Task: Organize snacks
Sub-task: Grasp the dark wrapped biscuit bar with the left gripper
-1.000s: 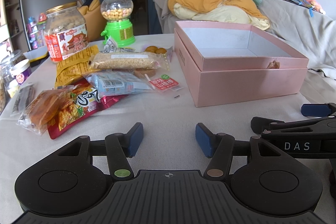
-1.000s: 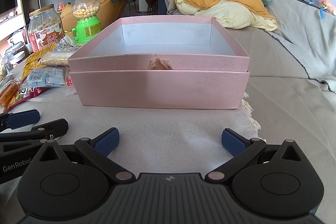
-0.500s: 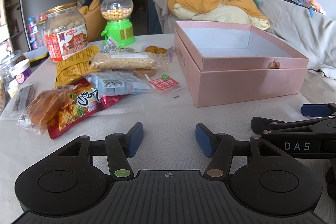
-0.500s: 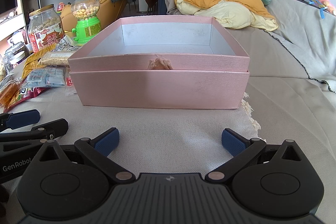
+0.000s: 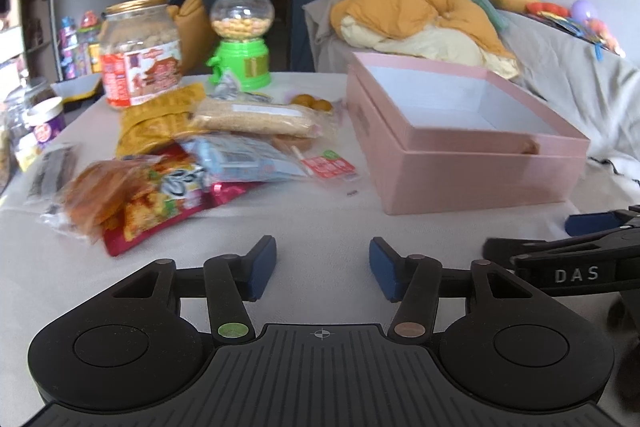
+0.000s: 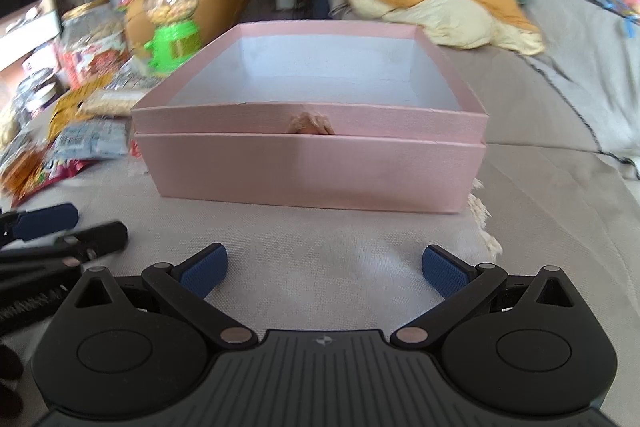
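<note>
A pink open box stands empty on the white cloth, straight ahead of my right gripper, which is open with nothing between its blue pads. A pile of snack packets lies left of the box: a red bag, a pale blue pack, a beige pack and a yellow bag. My left gripper hovers over bare cloth in front of the pile, its jaws closing with nothing between them. The box fills the middle of the right wrist view.
A big jar of nuts and a green candy dispenser stand behind the pile. Small jars sit at the table's left edge. A sofa with orange bedding lies beyond the box. The other gripper's fingers reach in from the right.
The left gripper's pads have come a little closer together. Both views are slightly blurred now; neither hand has shifted much and the objects lie as before.
</note>
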`<state>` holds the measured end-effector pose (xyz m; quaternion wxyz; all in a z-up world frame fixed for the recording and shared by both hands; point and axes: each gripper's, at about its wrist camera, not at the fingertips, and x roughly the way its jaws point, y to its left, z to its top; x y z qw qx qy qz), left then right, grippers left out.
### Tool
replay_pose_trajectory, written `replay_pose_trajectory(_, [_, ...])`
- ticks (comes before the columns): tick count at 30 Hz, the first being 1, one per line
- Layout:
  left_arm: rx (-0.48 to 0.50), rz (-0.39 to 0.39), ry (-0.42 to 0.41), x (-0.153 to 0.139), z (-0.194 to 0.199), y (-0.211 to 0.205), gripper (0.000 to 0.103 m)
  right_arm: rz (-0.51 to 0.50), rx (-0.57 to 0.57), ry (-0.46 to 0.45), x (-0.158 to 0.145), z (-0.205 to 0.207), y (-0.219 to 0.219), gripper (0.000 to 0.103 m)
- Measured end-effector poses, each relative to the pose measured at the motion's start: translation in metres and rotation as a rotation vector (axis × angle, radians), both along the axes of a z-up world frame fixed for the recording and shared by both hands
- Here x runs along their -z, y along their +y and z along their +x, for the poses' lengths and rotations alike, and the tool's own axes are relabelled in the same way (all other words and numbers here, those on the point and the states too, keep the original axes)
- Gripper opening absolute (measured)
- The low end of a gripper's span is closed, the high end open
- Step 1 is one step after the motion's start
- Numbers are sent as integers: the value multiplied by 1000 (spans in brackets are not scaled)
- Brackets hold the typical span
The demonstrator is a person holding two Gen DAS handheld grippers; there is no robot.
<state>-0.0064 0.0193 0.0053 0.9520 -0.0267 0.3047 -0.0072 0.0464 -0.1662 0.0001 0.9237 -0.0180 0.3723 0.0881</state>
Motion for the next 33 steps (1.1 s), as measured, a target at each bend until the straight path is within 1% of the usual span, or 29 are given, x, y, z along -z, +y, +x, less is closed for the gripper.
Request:
replay_pose_trajectory(1, [3, -5, 0, -2, -2, 4, 58, -6, -9, 9, 0, 2, 1, 103])
replay_pose_trajectory(3, [19, -40, -18, -13, -9, 14, 58, -10, -16, 18, -1, 3, 1, 103])
replay_pose_trajectory(4, [23, -53, -42, -21, -14, 20, 58, -14, -24, 26, -3, 2, 0, 103])
replay_pose_trajectory(6, [10, -54, -95, -37, -21, 37, 60, -21, -43, 61, -5, 7, 0, 103])
replay_pose_trajectory(8, [-50, -57, -132, -51, -22, 63, 60, -31, -56, 91, -7, 11, 0, 103])
replay_pose_trajectory(10, [-148, -62, -152, -59, -15, 98, 60, -43, -71, 105, -9, 13, 2, 103])
replay_pose_trajectory(11, [-198, -64, -155, -61, -9, 117, 58, -51, -71, 113, -10, 15, 5, 103])
replay_pose_trajectory(12, [-248, -64, -144, -61, 0, 136, 58, -55, -78, 119, -11, 15, 9, 103])
replay_pose_trajectory(14, [-343, -63, -71, -56, 25, 173, 58, -46, -184, 125, -16, 12, 25, 100])
replay_pose_trajectory(16, [-393, -62, 5, -46, 45, 199, 57, -28, -267, 104, -22, 6, 46, 98])
replay_pose_trajectory(19, [-392, -58, 105, -27, 72, 220, 57, -11, -366, 54, -31, -2, 79, 97])
replay_pose_trajectory(20, [-394, -48, 128, -21, 80, 223, 60, -8, -393, 41, -35, -3, 89, 97])
replay_pose_trajectory(22, [-392, -23, 109, -17, 84, 224, 64, -8, -439, 30, -39, -5, 108, 97])
replay_pose_trajectory(23, [-395, -1, 104, -15, 85, 222, 61, -12, -454, 29, -42, -5, 116, 97])
replay_pose_trajectory(25, [-381, 36, 109, -10, 89, 216, 60, -28, -479, 21, -45, -4, 130, 97])
replay_pose_trajectory(26, [-377, 58, 104, -8, 87, 213, 57, -38, -489, 13, -47, -5, 134, 97])
replay_pose_trajectory(27, [-365, 71, 97, -9, 82, 210, 52, -53, -497, 1, -49, -6, 140, 97])
replay_pose_trajectory(28, [-346, 74, 93, -10, 75, 207, 42, -63, -500, -10, -50, -8, 142, 97])
replay_pose_trajectory(29, [-317, 59, 93, -11, 67, 202, 42, -74, -502, -24, -53, -10, 146, 97])
replay_pose_trajectory(31, [-252, 4, 82, -10, 41, 194, 42, -72, -508, -44, -55, -11, 150, 97])
replay_pose_trajectory(33, [-224, 8, 72, -9, 16, 182, 42, -58, -526, -40, -56, -9, 154, 97])
